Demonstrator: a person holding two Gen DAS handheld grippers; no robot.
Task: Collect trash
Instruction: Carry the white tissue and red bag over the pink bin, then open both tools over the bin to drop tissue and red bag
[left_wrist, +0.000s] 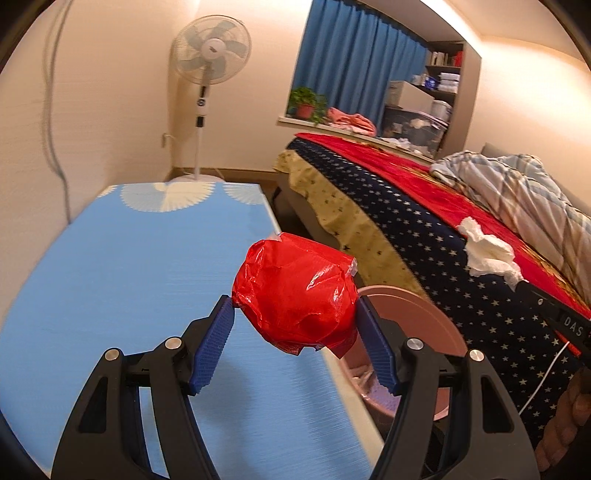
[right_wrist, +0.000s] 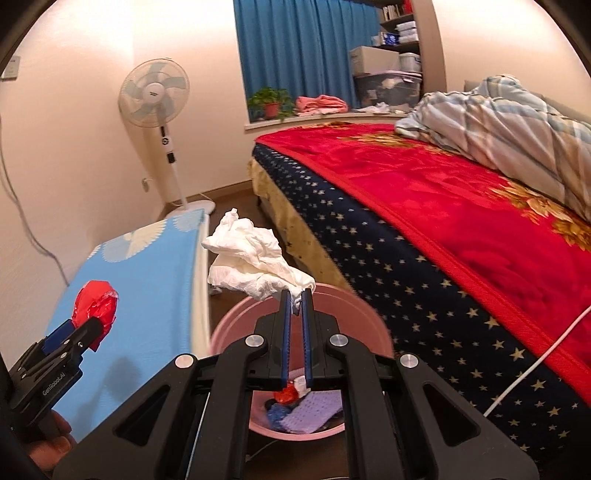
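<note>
My left gripper (left_wrist: 294, 304) is shut on a crumpled red plastic wrapper (left_wrist: 295, 291), held above the right edge of the blue table (left_wrist: 110, 277); the same wrapper (right_wrist: 95, 304) and left gripper (right_wrist: 85, 325) show at the lower left of the right wrist view. My right gripper (right_wrist: 296, 297) is shut on a corner of a crumpled white tissue (right_wrist: 251, 258), which hangs above the pink trash bin (right_wrist: 236, 328). The bin (left_wrist: 417, 306) stands on the floor between table and bed and holds several scraps, red, purple and blue. In the left wrist view the tissue (left_wrist: 487, 254) appears at the right.
A bed with a red blanket (right_wrist: 443, 192) and star-patterned navy cover (right_wrist: 388, 273) runs along the right. A standing fan (right_wrist: 157, 96) is by the far wall. A white cable (right_wrist: 535, 373) hangs over the bed's side. A blue curtain, potted plant and shelves are behind.
</note>
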